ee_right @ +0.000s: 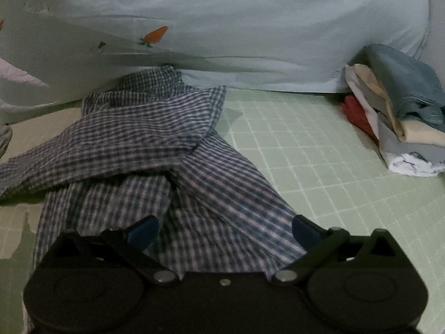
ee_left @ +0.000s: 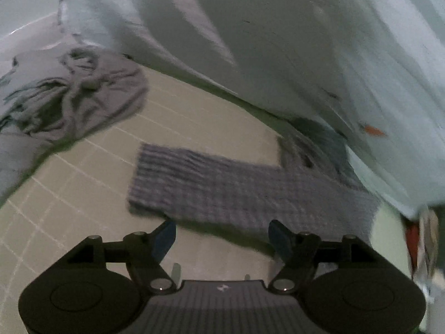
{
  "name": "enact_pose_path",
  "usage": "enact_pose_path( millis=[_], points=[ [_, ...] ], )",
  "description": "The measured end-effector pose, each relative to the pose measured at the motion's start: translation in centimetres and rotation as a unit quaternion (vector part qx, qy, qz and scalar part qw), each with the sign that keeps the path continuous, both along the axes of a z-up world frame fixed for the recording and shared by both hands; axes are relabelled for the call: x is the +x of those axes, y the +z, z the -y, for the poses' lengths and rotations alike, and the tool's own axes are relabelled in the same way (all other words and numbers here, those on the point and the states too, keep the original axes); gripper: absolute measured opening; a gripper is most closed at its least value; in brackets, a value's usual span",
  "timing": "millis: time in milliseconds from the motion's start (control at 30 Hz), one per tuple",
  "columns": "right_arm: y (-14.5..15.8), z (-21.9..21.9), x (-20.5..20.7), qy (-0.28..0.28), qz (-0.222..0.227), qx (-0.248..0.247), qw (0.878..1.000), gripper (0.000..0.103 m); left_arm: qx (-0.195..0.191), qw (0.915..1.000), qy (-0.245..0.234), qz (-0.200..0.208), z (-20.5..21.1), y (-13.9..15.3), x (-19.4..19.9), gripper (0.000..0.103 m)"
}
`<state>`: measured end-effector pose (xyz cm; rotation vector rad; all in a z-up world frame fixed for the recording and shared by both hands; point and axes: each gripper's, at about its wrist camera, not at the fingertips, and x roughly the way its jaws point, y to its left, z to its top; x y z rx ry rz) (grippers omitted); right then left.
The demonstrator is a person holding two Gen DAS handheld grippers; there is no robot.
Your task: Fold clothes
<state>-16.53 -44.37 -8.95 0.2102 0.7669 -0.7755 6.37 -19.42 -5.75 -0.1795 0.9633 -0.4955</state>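
Nearest the lens, the left gripper [ee_left: 222, 239] stands wide and empty just short of a checked sleeve lying flat across the middle of its view on the gridded mat [ee_left: 83, 183], with a crumpled grey garment [ee_left: 78, 94] at upper left. The right gripper [ee_right: 225, 233], also wide and empty, hovers over the rumpled checked shirt [ee_right: 144, 150] at lower left of its view, a stack of folded clothes [ee_right: 400, 117] at far right. The shirt looks thin, light and limp, probably best pinched at a hem or sleeve end; its collar and buttons are buried in folds, and the left view is blurred.
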Motion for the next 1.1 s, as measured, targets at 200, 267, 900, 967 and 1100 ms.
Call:
enact_pose_path(
  millis=[200, 267, 900, 967, 1100],
  points=[
    [-0.5, -0.2, -5.1, 0.026, -0.012, -0.031, 0.999, 0.103, 0.025, 0.9987, -0.039, 0.020, 2.5, 0.4, -8.1, 0.075],
    [-0.9, -0.1, -6.7, 0.035, -0.025, -0.042, 0.998, 0.103, 0.031, 0.9982, -0.046, 0.022, 3.1, 0.4, -11.0, 0.075],
    [-3.7, 1.7, -17.6, 0.052, -0.070, -0.044, 0.995, 0.003, 0.072, 0.9969, -0.029, 0.013, 1.4, -1.3, -25.9, 0.079],
    [-3.1, 0.9, -17.9, 0.061, -0.055, -0.045, 0.996, 0.002, 0.071, 0.9968, -0.032, 0.015, 1.0, -1.2, -25.7, 0.079],
    [-1.6, -1.0, -17.9, 0.060, -0.020, -0.022, 0.998, 0.002, 0.074, 0.9954, -0.055, 0.027, 0.0, -0.3, -24.7, 0.079]
  ],
)
